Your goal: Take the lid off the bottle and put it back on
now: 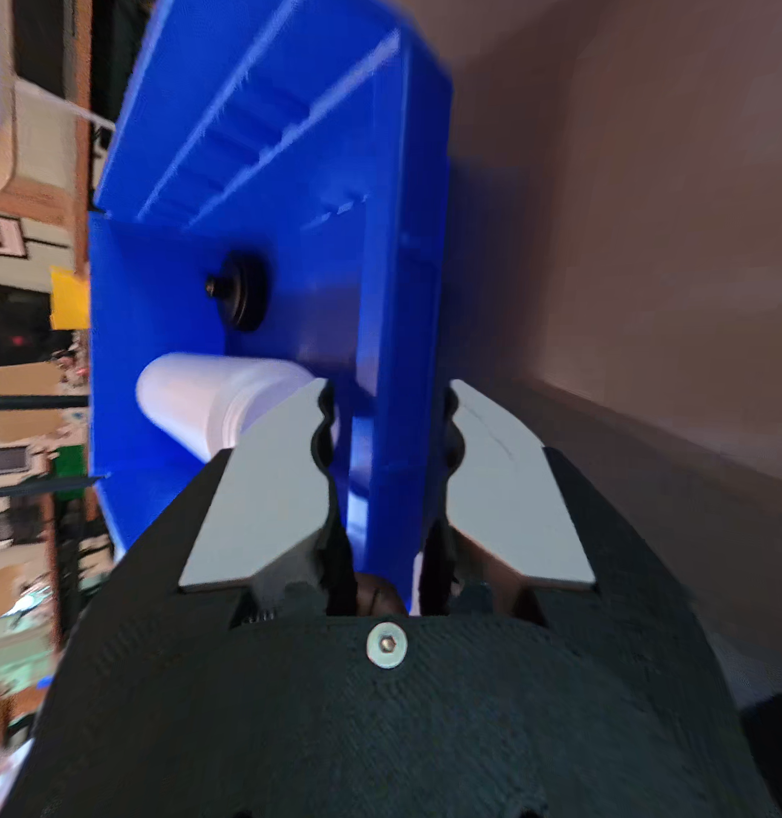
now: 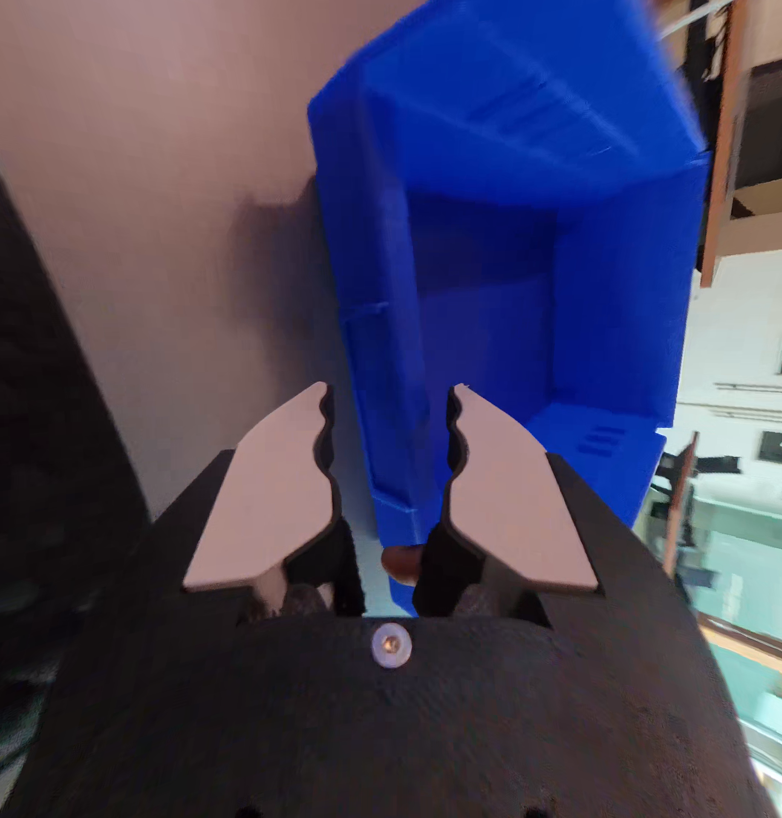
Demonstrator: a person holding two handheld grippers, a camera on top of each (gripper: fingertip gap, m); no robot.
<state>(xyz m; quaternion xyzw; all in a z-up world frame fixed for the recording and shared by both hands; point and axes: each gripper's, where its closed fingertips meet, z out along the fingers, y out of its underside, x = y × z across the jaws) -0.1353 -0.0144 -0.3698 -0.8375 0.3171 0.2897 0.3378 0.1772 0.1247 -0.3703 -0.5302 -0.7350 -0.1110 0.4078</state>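
Bin (image 1: 265, 177) wall between fingers of both tools (image 1: 389, 398) (image 2: 389, 398), clamped; bottle (image 1: 203, 398), lid (image 1: 243, 292) inside.

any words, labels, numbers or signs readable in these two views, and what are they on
No text can be read in either view.
White sign with black marks, left edge of the left wrist view: too blurred to read.
Dark frame on the far wall, right wrist view: light marks, too blurred to read.
Bin: raised ribs only, no writing seen.
Bottle and lid: no label or print seen.
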